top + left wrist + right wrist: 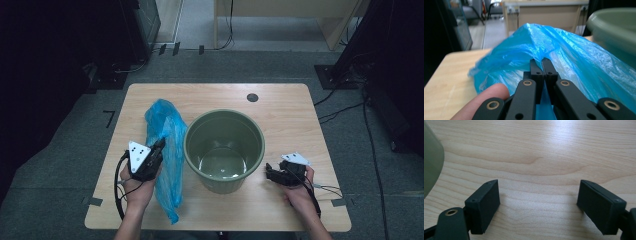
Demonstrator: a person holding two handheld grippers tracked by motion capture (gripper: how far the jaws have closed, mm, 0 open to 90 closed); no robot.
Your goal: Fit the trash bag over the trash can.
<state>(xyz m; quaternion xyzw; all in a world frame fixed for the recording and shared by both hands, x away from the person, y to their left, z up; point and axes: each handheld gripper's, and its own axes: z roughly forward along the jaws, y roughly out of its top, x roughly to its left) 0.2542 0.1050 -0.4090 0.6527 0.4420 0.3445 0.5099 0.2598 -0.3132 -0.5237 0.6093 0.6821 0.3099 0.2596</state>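
A crumpled blue plastic bag [167, 150] stretches along the wooden table [280, 110], just left of a round green bucket [224, 150]. My left gripper [159, 146] is shut on a fold of the blue plastic bag [574, 57], the jaws pressed together with the film pinched between them [542, 62]; a fingertip shows beside the jaws. On the bucket's right side my right gripper [270, 172] rests low over the table, pointing at the bucket. Its jaws stand wide apart [537, 206] with only bare wood between them. The bucket's wall [431, 162] sits at the left edge of the right gripper view.
A dark round hole [252, 97] sits in the table's far side. Cables [345, 107] run over the grey floor to the right, and a wooden bench [280, 15] stands beyond the table. The bucket's rim [614, 25] rises close on the right in the left gripper view.
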